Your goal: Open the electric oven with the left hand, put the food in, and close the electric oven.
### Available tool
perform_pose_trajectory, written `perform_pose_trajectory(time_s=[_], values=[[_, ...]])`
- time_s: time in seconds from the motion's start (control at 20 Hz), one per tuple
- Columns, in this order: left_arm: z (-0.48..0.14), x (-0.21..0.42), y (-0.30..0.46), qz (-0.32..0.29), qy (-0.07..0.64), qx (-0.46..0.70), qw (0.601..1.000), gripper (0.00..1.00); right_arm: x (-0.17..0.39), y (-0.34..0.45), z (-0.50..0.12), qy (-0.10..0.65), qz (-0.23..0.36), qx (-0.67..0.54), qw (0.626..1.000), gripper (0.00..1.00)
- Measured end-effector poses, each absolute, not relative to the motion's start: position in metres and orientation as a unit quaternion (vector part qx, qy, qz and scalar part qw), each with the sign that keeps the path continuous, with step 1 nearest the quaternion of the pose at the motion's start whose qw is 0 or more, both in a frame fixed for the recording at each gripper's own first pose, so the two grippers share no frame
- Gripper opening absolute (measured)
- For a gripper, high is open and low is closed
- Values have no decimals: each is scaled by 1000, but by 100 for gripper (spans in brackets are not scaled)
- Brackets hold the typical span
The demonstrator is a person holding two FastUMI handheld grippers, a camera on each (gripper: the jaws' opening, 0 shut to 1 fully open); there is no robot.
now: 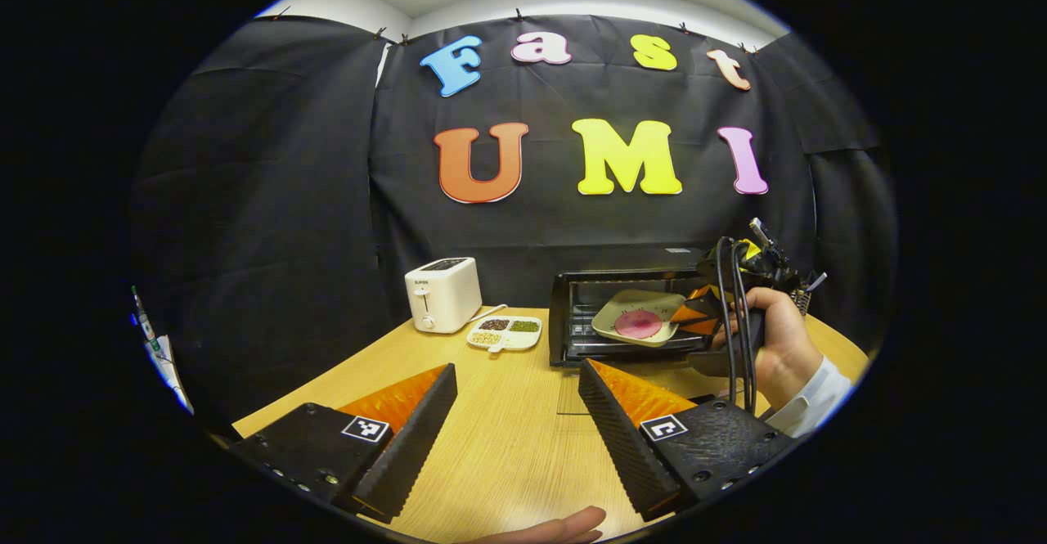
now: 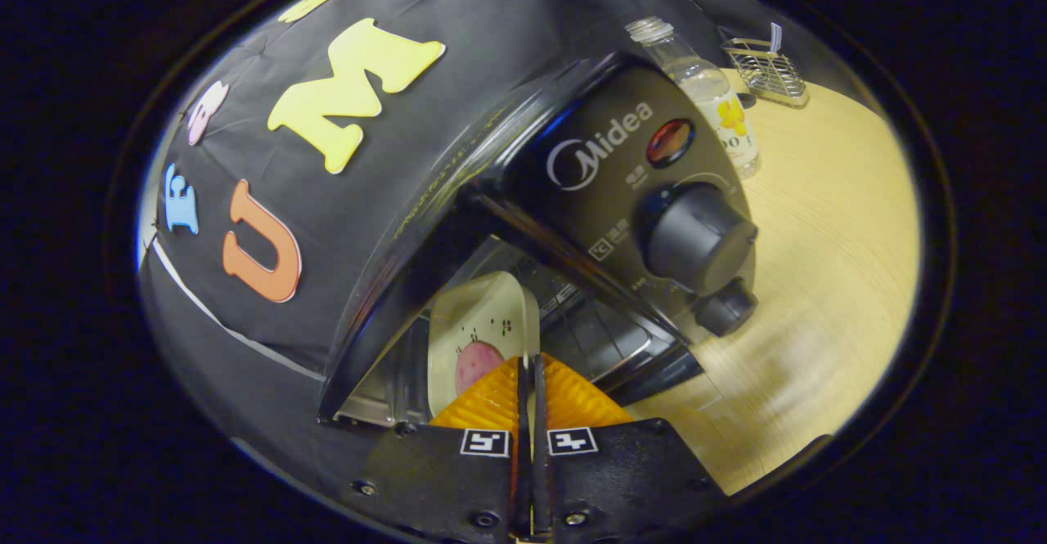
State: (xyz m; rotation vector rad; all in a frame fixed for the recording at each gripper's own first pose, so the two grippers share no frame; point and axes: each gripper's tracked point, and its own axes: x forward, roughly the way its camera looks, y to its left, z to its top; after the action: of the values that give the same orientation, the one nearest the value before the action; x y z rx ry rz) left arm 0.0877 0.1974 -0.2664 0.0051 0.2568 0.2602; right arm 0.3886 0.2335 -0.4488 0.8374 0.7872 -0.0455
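Right gripper view: right gripper (image 2: 527, 380) is clamping the plate's (image 2: 483, 323) rim, pushing it into the electric oven (image 2: 572, 225) just ahead. Tilted plate might be dumping the food (image 2: 477, 361). Left gripper (image 1: 515, 413) is hanging apart, holding nothing.

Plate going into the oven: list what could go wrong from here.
1. The right tongs pinch only the plate's near rim, and it hangs tilted at the oven mouth, so it might slip or the pink food might slide.
2. The plate's far edge could catch the rack or the oven frame.
3. The glass door lies open flat on the table, under the holding hand; a dip could knock it.
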Motion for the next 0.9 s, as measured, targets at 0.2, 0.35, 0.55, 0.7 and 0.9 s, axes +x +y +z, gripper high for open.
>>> perform_pose_trajectory(time_s=[0.2, 0.35, 0.55, 0.7, 0.9], values=[[-272, 90, 193, 128, 125, 3, 984, 95, 401, 231, -461, 346, -27, 399, 849, 5], [-273, 92, 190, 127, 120, -3, 985, 95, 407, 228, -462, 310, -29, 409, 858, 2], [-276, 90, 185, 120, 120, -15, 985, 95, 406, 225, -464, 287, -29, 393, 873, 8], [-283, 86, 185, 122, 129, -16, 984, 96, 406, 225, -468, 282, -26, 380, 881, 0], [-285, 78, 180, 115, 137, -8, 984, 96, 388, 227, -462, 280, -7, 363, 889, 7]])
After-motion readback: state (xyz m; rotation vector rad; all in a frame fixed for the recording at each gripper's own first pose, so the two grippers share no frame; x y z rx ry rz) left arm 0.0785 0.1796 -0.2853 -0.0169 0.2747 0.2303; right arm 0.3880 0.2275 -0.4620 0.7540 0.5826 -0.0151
